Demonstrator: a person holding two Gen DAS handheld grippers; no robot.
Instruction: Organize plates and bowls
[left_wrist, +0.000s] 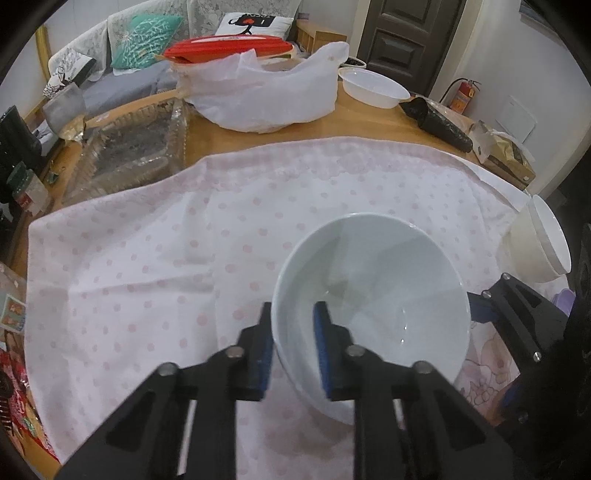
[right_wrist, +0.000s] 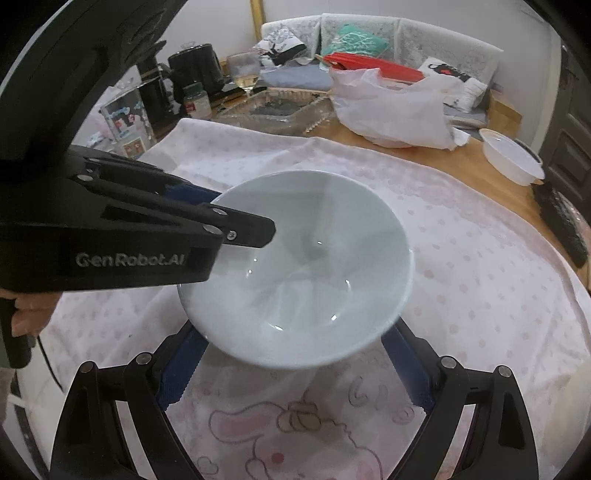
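A pale blue-white bowl (left_wrist: 373, 306) is held tilted above the pink dotted cloth (left_wrist: 155, 251). My left gripper (left_wrist: 293, 347) is shut on the bowl's left rim, one pad inside and one outside. In the right wrist view the same bowl (right_wrist: 306, 273) sits just ahead of my right gripper (right_wrist: 291, 365), whose jaws stand wide open on either side below the bowl; I cannot tell if they touch it. The left gripper (right_wrist: 236, 218) comes in from the left there. A second white bowl (left_wrist: 543, 240) lies on its side at the cloth's right edge.
A white plastic bag (left_wrist: 273, 92) with a red box (left_wrist: 229, 46) sits at the table's back. A white plastic container (left_wrist: 373, 86) stands back right, a clear tray (left_wrist: 136, 147) back left. Jars, a kettle and a glass (right_wrist: 243, 70) crowd the left side.
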